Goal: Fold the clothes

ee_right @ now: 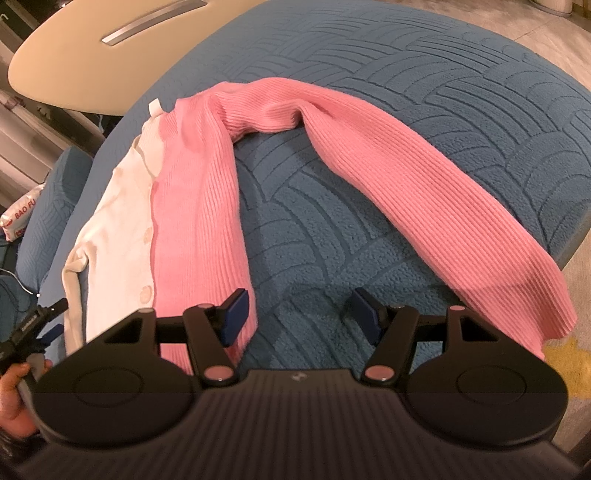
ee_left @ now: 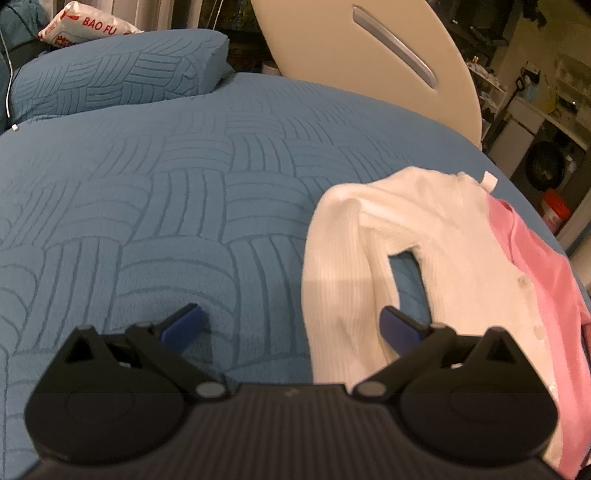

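Note:
A half-white, half-pink ribbed cardigan (ee_left: 461, 240) lies on the blue bedspread (ee_left: 166, 184). In the left wrist view its white sleeve (ee_left: 340, 277) hangs down between my open fingers; my left gripper (ee_left: 291, 326) is open and empty just above it. In the right wrist view the pink half (ee_right: 199, 206) lies left of centre and the pink sleeve (ee_right: 424, 192) arcs to the right over the bed edge. My right gripper (ee_right: 301, 314) is open and empty over the bedspread (ee_right: 314, 229), its left finger beside the pink hem. The left gripper (ee_right: 37, 325) shows at the lower left.
A blue pillow (ee_left: 118, 77) and a white printed bag (ee_left: 85, 26) lie at the head of the bed. A beige board with a metal handle (ee_left: 369, 55) stands beyond the bed. Shelves and appliances (ee_left: 546, 122) are at the far right. The floor (ee_right: 569, 314) shows past the bed edge.

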A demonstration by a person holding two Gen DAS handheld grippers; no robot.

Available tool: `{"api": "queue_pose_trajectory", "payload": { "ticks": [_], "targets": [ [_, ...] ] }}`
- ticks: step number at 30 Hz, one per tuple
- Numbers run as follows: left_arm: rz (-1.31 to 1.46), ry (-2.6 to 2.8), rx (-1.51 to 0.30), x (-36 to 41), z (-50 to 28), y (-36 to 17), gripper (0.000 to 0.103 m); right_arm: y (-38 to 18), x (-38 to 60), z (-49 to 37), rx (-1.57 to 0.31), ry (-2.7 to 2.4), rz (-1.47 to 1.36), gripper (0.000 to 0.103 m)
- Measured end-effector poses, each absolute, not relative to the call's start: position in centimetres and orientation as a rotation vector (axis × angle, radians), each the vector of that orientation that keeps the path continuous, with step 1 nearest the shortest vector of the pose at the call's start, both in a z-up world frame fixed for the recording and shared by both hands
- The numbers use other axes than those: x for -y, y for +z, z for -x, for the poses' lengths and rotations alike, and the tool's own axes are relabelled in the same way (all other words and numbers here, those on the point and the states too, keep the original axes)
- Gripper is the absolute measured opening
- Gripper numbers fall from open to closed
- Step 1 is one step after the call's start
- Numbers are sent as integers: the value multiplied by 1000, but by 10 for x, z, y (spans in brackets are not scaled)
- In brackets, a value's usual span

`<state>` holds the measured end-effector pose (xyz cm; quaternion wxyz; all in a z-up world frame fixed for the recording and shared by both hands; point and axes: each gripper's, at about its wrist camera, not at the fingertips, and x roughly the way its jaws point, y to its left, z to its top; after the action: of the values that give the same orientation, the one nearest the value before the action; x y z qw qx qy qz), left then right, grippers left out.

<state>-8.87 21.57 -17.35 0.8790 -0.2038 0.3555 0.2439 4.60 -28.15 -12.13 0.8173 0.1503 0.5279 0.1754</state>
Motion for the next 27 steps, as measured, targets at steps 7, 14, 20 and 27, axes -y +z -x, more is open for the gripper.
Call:
{"api": "queue_pose_trajectory", "payload": {
  "ticks": [7, 14, 20, 27],
  "targets": [
    [419, 506, -727, -214, 89, -172, 103, -122, 286, -46, -1122, 371, -338, 65],
    [342, 368, -537, -193, 95, -145, 103, -123, 290, -46, -1118, 368, -354, 65],
    [241, 139, -462, -162, 96, -134, 103, -125, 294, -47, -1115, 366, -368, 65],
    [187, 39, -528, -139, 89, -139, 103, -125, 292, -47, -1096, 379, -382, 67]
  ]
}}
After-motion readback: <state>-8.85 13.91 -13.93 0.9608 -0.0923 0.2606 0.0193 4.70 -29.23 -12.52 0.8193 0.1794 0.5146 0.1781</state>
